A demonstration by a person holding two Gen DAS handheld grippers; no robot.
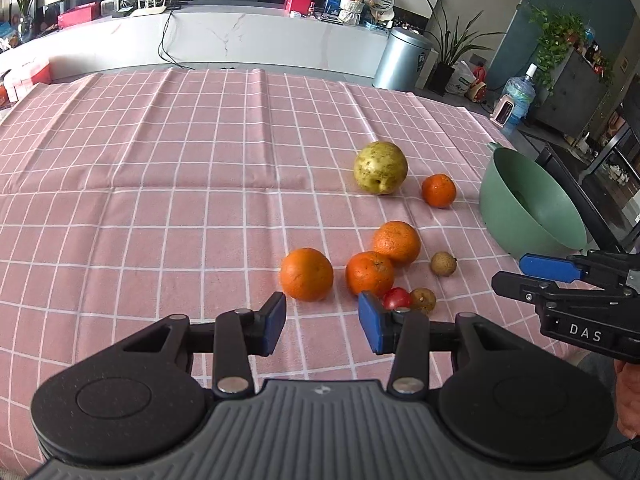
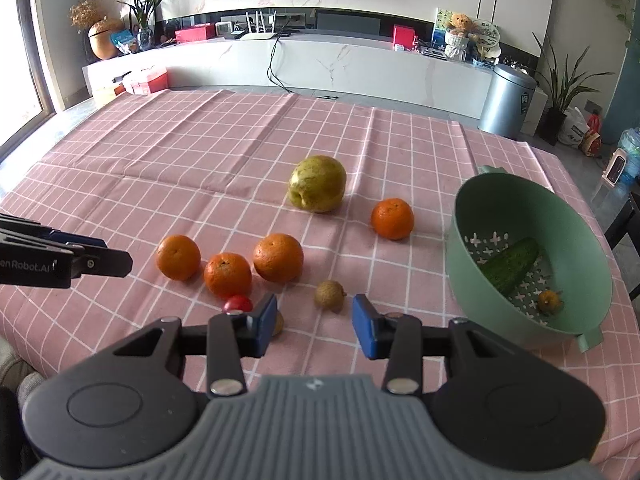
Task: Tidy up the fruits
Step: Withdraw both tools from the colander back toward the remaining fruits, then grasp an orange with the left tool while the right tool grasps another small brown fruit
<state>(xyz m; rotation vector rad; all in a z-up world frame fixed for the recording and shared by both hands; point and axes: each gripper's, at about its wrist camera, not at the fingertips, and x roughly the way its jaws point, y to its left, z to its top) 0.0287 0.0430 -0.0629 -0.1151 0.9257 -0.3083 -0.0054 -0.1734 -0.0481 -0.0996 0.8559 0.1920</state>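
Four oranges (image 2: 278, 258), pink checked tablecloth (image 2: 200, 152), white marble counter (image 2: 320, 60)

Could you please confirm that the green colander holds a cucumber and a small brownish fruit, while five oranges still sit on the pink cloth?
Not quite: four oranges sit on the cloth, not five. The right wrist view shows the green colander holding the cucumber and small brownish fruit.

- Pink checked cloth (image 2: 200, 152) covers the desk.
- Silver bin (image 2: 506, 100) stands beside a potted plant (image 2: 560, 92).
- Teddy bear (image 2: 459, 24) and white router (image 2: 259, 28) sit on the long marble cabinet (image 2: 340, 64).
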